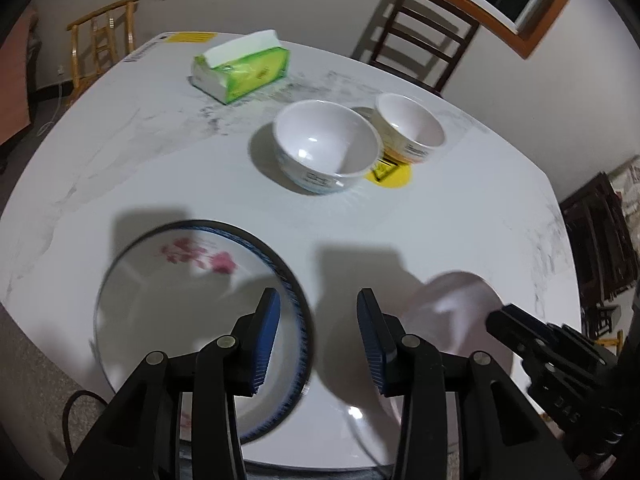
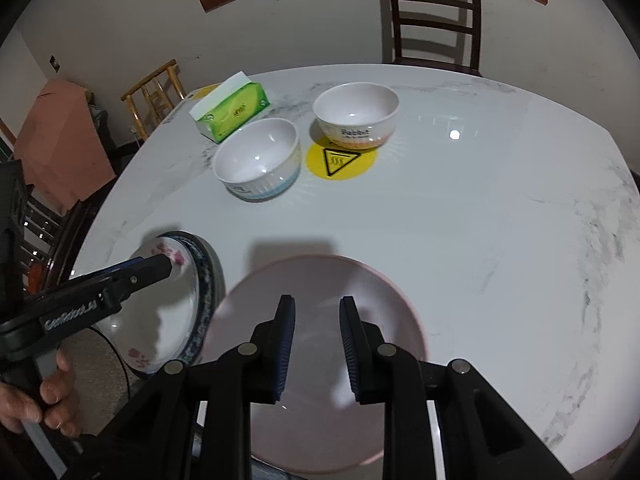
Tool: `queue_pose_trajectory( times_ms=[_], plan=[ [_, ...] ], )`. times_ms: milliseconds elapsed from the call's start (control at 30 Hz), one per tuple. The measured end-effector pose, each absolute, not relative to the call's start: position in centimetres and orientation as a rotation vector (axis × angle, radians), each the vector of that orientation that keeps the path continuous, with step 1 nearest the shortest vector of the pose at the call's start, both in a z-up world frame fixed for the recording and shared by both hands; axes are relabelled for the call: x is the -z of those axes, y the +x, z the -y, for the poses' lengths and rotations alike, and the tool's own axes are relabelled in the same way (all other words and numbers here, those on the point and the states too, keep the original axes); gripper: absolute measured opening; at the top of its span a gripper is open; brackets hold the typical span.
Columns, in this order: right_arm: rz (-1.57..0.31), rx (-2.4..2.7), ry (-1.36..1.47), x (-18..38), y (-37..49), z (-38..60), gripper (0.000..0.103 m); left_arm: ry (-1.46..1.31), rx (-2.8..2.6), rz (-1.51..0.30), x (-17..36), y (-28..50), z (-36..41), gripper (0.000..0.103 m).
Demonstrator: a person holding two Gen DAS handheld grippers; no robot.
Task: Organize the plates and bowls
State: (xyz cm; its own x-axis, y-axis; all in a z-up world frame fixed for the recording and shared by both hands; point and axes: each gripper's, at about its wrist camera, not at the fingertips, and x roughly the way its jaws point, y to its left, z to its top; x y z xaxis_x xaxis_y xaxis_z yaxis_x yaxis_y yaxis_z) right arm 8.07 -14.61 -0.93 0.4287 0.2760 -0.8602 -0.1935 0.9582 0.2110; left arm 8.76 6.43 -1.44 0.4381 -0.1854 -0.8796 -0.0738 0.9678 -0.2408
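A blue-rimmed plate with pink flowers (image 1: 176, 292) lies at the table's near left edge; it also shows in the right wrist view (image 2: 176, 300). A plain pink plate (image 2: 320, 364) lies to its right, blurred in the left wrist view (image 1: 452, 320). Two white bowls stand mid-table: a blue-banded one (image 1: 326, 148) (image 2: 258, 160) and an orange-banded one (image 1: 410, 126) (image 2: 356, 114). My left gripper (image 1: 318, 340) is open above the blue-rimmed plate's right rim. My right gripper (image 2: 318, 348) is open above the pink plate, empty.
A green tissue pack (image 1: 240, 66) (image 2: 230, 112) lies at the far left of the white marble table (image 2: 500, 220). A yellow warning sticker (image 2: 340, 160) is by the bowls. A dark chair (image 2: 434, 20) stands behind the table, a bamboo chair (image 1: 102, 36) at the left.
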Motion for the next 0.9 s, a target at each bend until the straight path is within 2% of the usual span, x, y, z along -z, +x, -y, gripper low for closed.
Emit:
queue_pose_trajectory(
  times_ms=[400, 900],
  plan=[
    [-1.076, -0.355, 0.095, 0.8, 12.0, 12.3, 0.023, -0.261, -0.045, -1.111, 2.1, 12.0, -10.2, 0.038],
    [-1.149, -0.314, 0.196, 2.8, 20.5, 9.2, 0.023, -0.327, -0.007, -1.159, 4.1, 20.3, -11.3, 0.038]
  ],
)
